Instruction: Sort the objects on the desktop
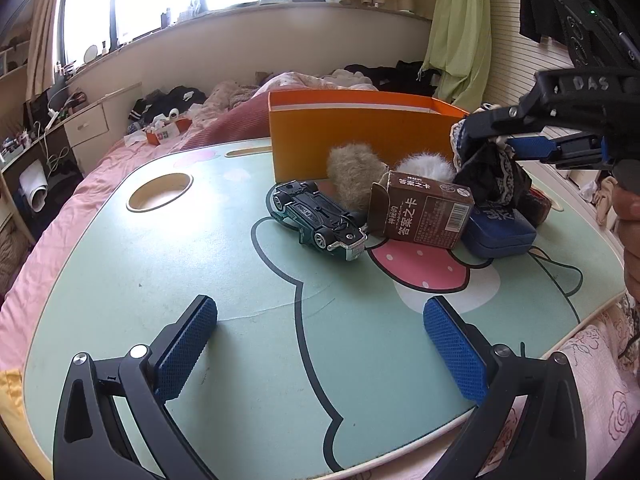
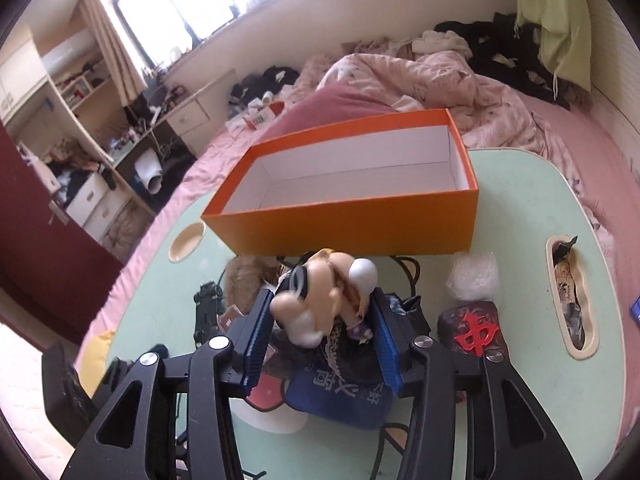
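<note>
Right gripper [image 2: 320, 316] clamped on cream-faced doll in black lace dress [image 2: 320, 300], at six o'clock from open orange cardboard box [image 2: 360, 216]; left gripper [image 1: 320, 344] wide, empty, over mint cartoon-print table [image 1: 160, 280].

The right tool [image 2: 322, 316] pinches a doll [image 2: 320, 292] — the empty orange box [image 2: 352, 216] just beyond.
</note>
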A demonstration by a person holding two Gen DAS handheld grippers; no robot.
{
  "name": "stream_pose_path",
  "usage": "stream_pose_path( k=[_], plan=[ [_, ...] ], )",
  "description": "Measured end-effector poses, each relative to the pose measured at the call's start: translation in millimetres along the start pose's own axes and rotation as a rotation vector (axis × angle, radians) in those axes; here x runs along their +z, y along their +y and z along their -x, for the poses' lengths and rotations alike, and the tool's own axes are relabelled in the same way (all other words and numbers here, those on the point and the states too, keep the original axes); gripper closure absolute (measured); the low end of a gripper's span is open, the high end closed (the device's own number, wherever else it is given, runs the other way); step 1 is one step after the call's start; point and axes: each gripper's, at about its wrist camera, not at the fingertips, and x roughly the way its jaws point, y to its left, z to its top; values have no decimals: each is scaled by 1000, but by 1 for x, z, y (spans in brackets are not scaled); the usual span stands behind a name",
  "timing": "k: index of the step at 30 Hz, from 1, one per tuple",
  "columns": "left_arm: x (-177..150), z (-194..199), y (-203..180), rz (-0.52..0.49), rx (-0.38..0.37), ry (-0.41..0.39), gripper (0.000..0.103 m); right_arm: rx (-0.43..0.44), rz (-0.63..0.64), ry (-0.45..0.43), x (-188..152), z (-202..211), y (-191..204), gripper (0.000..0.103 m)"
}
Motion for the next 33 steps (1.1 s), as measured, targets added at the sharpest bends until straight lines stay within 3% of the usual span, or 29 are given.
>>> stream_pose_path(
  k=[2,4,8,13,19,25,28,29,33],
  plan=[
    [0,0,0,-1,0,-1,0,3,-11,-50,0,13,-2,25],
    [0,0,0,0,0,0,0,-25,-3,-121,-2,30,-3,21],
    [0,1,-1,-1,-1,-1,0,-150,27,-151,-6,39,-2,19],
    [0,1,-1,-2,-1,-1,0,-233,97,-112,-25,25,14,19],
    [0,1,-1,-2,-1,-1,0,-249,142,-92,-60,13,27,19],
    [0,1,-1,-2,-1,-1,0,-263,153,-18,-79,11,16,18],
    [0,1,-2,-3,-2,1,0,-317,176,53,-91,-5,12,9],
    [1,1,-2,-5,-1,0,0,-353,206,29,-94,-6,13,0],
    [1,2,-4,-6,-2,0,0,-329,196,26,-94,-6,7,0]
  ],
)
